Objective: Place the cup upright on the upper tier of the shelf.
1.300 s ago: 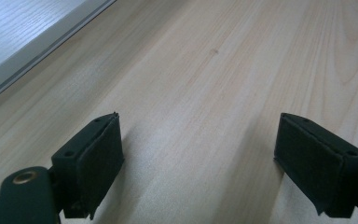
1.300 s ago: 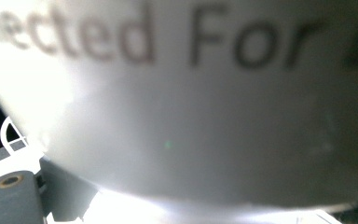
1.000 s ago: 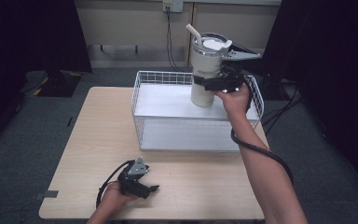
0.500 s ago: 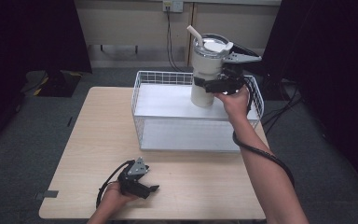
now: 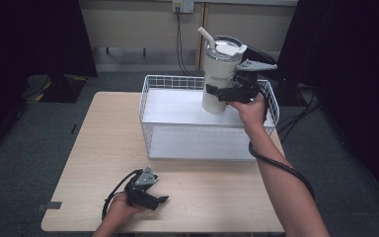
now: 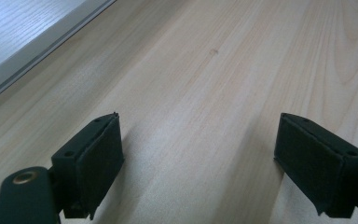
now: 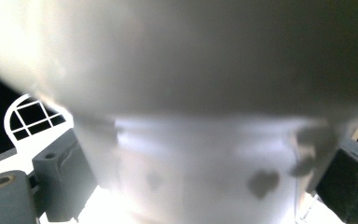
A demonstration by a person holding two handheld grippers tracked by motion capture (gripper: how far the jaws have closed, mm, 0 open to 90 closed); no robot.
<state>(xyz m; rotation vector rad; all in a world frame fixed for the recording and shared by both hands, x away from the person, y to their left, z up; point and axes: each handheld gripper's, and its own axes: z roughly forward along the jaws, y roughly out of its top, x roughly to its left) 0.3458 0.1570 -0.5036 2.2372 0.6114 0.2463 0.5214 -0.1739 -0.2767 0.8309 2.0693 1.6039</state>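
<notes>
Over the wire basket (image 5: 150, 116) at the table's far edge, right gripper (image 5: 233, 92) jaws clamp the tumbler (image 5: 218, 74) low. Top-heavy; it could tip or slip, I'd guess. Left gripper (image 5: 145, 190) idles near edge, jaws open.

A: How many cups?
B: One tumbler (image 5: 220, 76), with one straw (image 5: 206, 36).
A: Baskets?
B: One wire basket (image 5: 154, 84), on one table (image 5: 94, 148).
A: And grippers?
B: Two: a left gripper (image 5: 159, 199) and a right gripper (image 5: 216, 91). Two hands, one on each.
</notes>
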